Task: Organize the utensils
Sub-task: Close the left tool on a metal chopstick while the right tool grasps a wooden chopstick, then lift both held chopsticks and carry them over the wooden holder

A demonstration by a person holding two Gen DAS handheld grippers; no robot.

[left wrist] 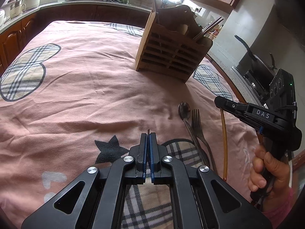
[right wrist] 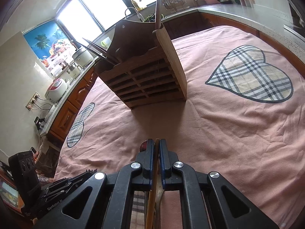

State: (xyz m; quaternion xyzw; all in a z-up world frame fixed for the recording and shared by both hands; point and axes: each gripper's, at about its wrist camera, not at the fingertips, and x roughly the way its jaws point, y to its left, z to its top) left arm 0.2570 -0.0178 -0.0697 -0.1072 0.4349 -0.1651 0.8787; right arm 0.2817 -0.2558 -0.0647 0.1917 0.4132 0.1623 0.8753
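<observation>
Right gripper [right wrist: 156, 143] pinches a chopstick [right wrist: 152, 200] (left view hides this); left gripper [left wrist: 148, 137] nearly closed.

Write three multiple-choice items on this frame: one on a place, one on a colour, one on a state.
1. Where do the spoon and fork lie?
A. In the wooden holder
B. Side by side on the cloth
C. On the kitchen counter

2. What is the cloth's main colour?
A. Pink
B. Green
C. White

3. How are the right gripper fingers?
A. Wide open, holding nothing
B. Shut on the fork
C. Shut on a wooden chopstick

Key: 1 B, both rest on the cloth in front of the holder. 2 A, the fabric is pink with plaid hearts. 3 C, the right wrist view shows the stick clamped between the fingers.
</observation>
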